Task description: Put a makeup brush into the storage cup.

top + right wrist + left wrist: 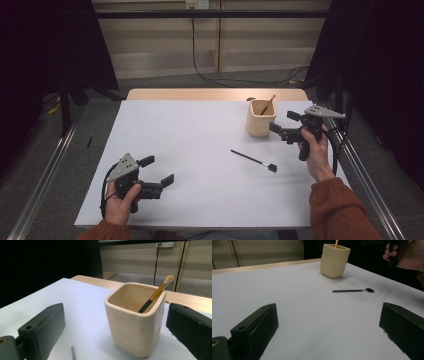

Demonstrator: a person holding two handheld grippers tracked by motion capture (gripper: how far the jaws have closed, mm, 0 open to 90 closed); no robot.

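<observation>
the cream cup (261,119) stands on the white table (190,150), an orange-handled brush (155,295) leaning inside. my right gripper (284,125) hovers just beside the cup, jaws released. a black brush (254,160) lies near the cup. my left gripper (159,171), well apart from it, gapes empty.

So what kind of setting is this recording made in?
Most likely a lab or studio recording bay, not a home. The table wears a plain white cover, dark curtains hang on both sides, metal rails run along the floor, and a cable drops from a wall socket.
</observation>
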